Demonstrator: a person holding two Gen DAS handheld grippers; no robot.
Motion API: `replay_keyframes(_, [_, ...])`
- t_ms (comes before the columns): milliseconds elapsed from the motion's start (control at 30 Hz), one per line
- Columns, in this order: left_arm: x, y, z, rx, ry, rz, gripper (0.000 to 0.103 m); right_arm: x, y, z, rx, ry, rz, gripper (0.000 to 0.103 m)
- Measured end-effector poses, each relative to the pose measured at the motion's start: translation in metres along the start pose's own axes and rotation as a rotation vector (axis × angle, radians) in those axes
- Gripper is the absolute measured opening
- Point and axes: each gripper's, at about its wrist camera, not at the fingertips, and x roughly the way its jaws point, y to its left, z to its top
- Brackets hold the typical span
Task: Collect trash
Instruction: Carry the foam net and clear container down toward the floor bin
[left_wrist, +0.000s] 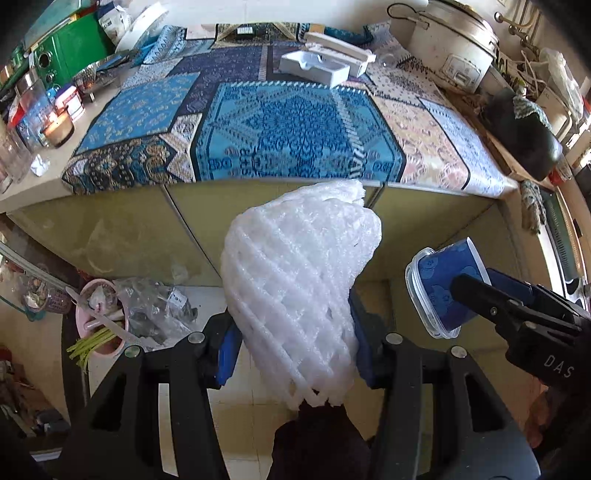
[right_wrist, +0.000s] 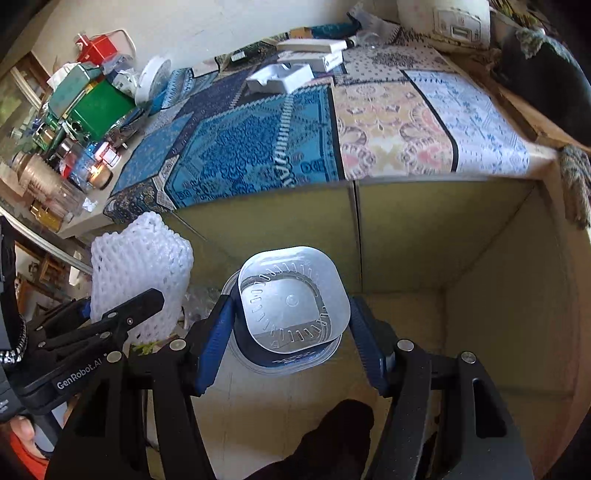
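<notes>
My left gripper (left_wrist: 291, 350) is shut on a white foam net sleeve (left_wrist: 295, 288), held in the air in front of the yellow cabinet doors below the counter. The sleeve also shows in the right wrist view (right_wrist: 140, 273). My right gripper (right_wrist: 291, 325) is shut on a blue plastic cup with a clear lid (right_wrist: 291, 302), also held off the floor to the right of the sleeve. In the left wrist view the cup (left_wrist: 443, 284) sits in the right gripper's fingers (left_wrist: 480, 295). A pink bin (left_wrist: 99, 317) with scraps and a clear plastic bag (left_wrist: 159, 306) stand on the floor at lower left.
A counter with a blue patterned cloth (left_wrist: 288, 129) is ahead. White open boxes (left_wrist: 321, 62) lie at its back. A rice cooker (left_wrist: 450, 40) stands at the right, jars and a lit candle (left_wrist: 57, 127) at the left. Yellow cabinet doors (right_wrist: 424, 229) face me.
</notes>
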Motion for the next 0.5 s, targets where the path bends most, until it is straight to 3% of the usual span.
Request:
replay_keyframes(233, [0.072, 0.002, -0.035, -0.03, 0.12, -0.009, 0.051, 0.046, -0.028, -0.018, 0.011, 0.093, -0.032, 0.059])
replay_keyframes(500, [0.186, 0.003, -0.068, -0.089, 0.21, -0.009, 0.051, 0.138, -0.082, -0.044, 0.047, 0.206, -0.033, 0.059])
